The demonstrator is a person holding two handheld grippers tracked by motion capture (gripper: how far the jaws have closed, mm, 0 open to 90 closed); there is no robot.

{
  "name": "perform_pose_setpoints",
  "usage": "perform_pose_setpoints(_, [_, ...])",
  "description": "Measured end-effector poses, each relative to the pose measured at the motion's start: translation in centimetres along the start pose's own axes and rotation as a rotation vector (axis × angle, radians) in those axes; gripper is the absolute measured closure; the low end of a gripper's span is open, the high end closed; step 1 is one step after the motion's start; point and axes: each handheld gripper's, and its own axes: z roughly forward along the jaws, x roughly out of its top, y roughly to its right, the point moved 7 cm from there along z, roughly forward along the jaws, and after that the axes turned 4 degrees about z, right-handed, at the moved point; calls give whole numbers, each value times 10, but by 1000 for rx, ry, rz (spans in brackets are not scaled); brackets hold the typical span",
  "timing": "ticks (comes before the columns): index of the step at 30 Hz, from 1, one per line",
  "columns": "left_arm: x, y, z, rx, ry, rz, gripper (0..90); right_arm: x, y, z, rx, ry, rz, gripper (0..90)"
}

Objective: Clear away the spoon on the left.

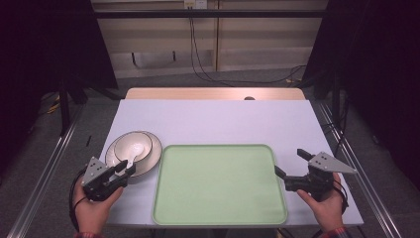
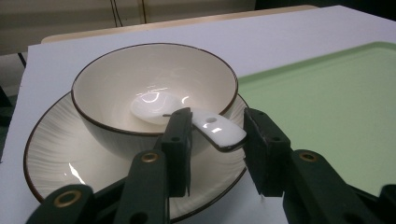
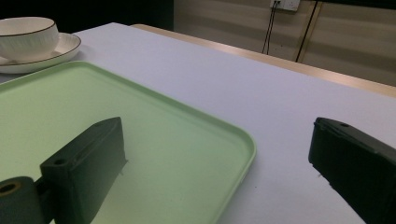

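We see the white spoon [image 2: 187, 116] lying in the bowl [image 2: 154, 88] at 9 o'clock of the tray [image 1: 220, 183]; the left claw [image 2: 217, 140] surrounds its handle, not yet pressing. The right claw [image 3: 217, 163] is released.

glossy glazed ceramic bowl [image 2: 154, 88] and spoon [image 2: 187, 119]; matt plastic tray [image 2: 327, 107].

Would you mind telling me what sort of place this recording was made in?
Probably a lab recording station rather than a kitchen: a table inside a dark metal frame, cables on the wall behind, and hand-held grippers facing a staged bowl.
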Motion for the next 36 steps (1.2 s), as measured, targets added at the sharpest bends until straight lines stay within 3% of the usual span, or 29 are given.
perform_pose_setpoints(15, [1, -8, -4, 44, -4, -26, 691, 0, 1, -3, -3, 2, -3, 35])
perform_pose_setpoints(21, [1, -9, -3, 42, 13, -61, 742, 0, 2, -1, -9, 0, -3, 35])
perform_pose_setpoints(24, [1, -10, -4, 41, 7, -51, 774, 0, 1, -2, -5, 0, -7, 35])
perform_pose_setpoints(25, [2, -8, -2, 28, 18, -69, 786, 0, 1, -2, -4, 0, -7, 35])
perform_pose_setpoints(29, [0, -7, -1, 27, -13, -51, 827, -1, 1, -1, -2, -5, -6, 35])
perform_pose_setpoints(33, [3, -8, -1, 40, 7, -54, 846, -1, 0, -1, 1, -2, -8, 35])
perform_pose_setpoints(36, [7, -11, -1, 49, 33, -79, 847, -1, 0, -1, 2, -3, -8, 35])
